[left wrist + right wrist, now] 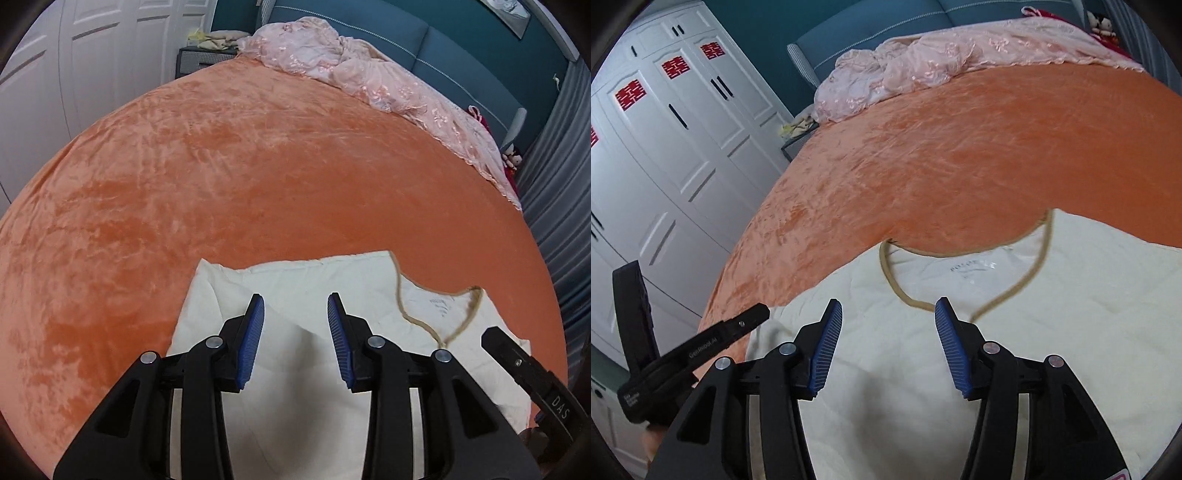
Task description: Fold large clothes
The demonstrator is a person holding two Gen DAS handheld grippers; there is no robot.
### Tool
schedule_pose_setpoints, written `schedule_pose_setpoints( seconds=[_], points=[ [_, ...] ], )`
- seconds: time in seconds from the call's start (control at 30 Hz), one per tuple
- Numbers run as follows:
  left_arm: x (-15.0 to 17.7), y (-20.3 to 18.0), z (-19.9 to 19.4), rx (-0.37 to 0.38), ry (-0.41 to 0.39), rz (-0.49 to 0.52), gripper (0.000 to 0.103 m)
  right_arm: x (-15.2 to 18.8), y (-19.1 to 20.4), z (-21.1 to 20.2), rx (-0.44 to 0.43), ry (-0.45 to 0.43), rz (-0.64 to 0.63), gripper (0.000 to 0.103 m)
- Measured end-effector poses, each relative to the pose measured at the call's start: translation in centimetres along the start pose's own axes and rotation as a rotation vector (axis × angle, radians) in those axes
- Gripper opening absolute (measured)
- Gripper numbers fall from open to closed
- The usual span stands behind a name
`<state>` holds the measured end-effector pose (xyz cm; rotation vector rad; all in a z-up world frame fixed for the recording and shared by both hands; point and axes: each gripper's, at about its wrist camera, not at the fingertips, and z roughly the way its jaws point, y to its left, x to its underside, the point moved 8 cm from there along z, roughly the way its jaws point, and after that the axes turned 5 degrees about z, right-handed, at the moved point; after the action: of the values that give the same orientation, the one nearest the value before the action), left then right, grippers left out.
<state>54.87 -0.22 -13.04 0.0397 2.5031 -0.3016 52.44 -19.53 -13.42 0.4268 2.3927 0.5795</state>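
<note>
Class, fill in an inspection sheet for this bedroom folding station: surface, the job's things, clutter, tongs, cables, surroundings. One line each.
Surface: orange plush bedspread, rumpled nap, covers the bed.
Job's things: cream shirt lying flat on the near edge, tan-trimmed neckline facing up the bed.
Clutter: pink lace fabric heaped along the head of the bed.
Tongs: left tongs open, nothing between the pads; right tongs open, nothing gripped; both hang over the shirt.
Cables: nothing seen.
Surroundings: white wardrobe with red paper cut-outs, teal headboard, grey curtain.
</note>
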Motion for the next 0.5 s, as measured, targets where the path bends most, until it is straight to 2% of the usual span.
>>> schedule_pose_setpoints(
  seconds=[0.13, 0.2, 0.27, 0.33, 0.37, 0.43, 0.5],
  points=[
    [0.8, 0.9, 4.2, -0.023, 0.056, 0.018, 0.034, -0.4, -0.1, 6.3, 0.037, 0.085, 0.034, 0.053],
    [1.7, 1.1, 5.4, -0.041, 0.05, 0.031, 0.034, -0.1, -0.1, 8.6, 0.053, 0.112, 0.011, 0.053],
    [2.3, 1.2, 5.8, -0.062, 0.011, 0.055, 0.034, 0.7, -0.1, 10.3, 0.069, 0.139, -0.028, 0.051],
    [2.7, 1.1, 5.9, -0.074, -0.031, 0.074, 0.034, 1.0, 0.1, 10.4, 0.081, 0.096, -0.073, 0.032],
    [2.8, 1.2, 5.9, -0.069, -0.046, 0.069, 0.035, 1.3, -0.1, 10.5, 0.082, 0.089, -0.069, 0.008],
    [2.9, 1.5, 5.9, -0.052, -0.07, 0.052, 0.036, 1.4, -0.9, 10.3, 0.05, 0.054, -0.027, 0.001],
    [3.0, 1.5, 5.9, -0.049, -0.083, 0.05, 0.036, 1.3, -1.5, 10.1, 0.034, 0.028, -0.007, 0.0]
  ],
)
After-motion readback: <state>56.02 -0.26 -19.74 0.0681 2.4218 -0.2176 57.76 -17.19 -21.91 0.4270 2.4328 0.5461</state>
